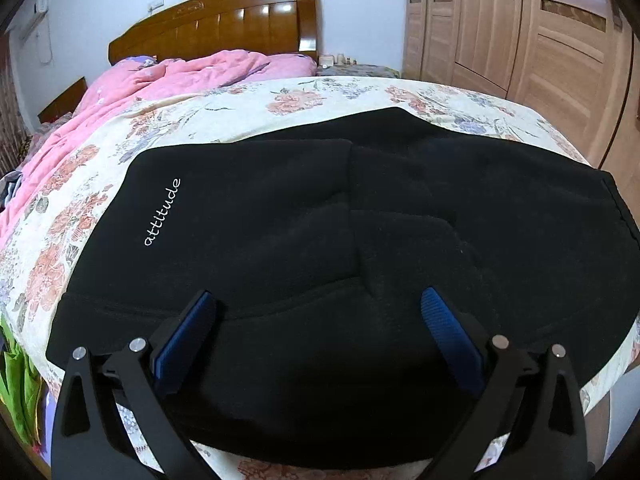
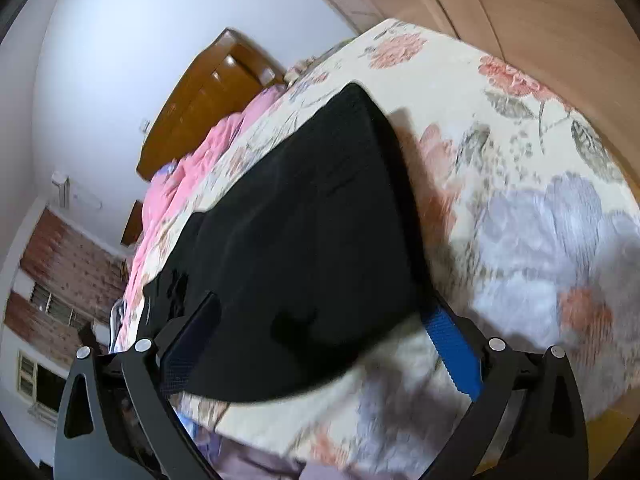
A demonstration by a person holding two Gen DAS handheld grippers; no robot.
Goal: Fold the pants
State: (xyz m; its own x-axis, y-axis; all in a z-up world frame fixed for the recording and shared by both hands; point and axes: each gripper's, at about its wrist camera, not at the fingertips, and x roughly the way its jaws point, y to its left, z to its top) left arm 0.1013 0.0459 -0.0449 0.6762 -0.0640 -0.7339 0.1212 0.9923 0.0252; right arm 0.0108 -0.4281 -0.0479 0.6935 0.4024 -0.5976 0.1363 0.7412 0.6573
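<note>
The black pants (image 1: 320, 220) lie folded in a wide bundle across the floral bedsheet (image 1: 248, 100), with white lettering "attitude" (image 1: 162, 212) near their left edge. My left gripper (image 1: 320, 300) hovers open just above the near edge of the bundle, its blue pads (image 1: 444, 324) spread wide and holding nothing. In the right wrist view the pants (image 2: 304, 220) stretch away from the camera, one corner near my right gripper (image 2: 320, 312). That gripper is open, tilted, with its blue pad (image 2: 452, 344) beside the pants' near right corner and nothing clamped.
A pink quilt (image 1: 172, 76) is bunched at the head of the bed before a wooden headboard (image 1: 224, 20). Wooden wardrobe doors (image 1: 520, 32) stand at the right. Green fabric (image 1: 16, 380) hangs at the bed's left edge. A window and brick wall (image 2: 60, 272) show in the right wrist view.
</note>
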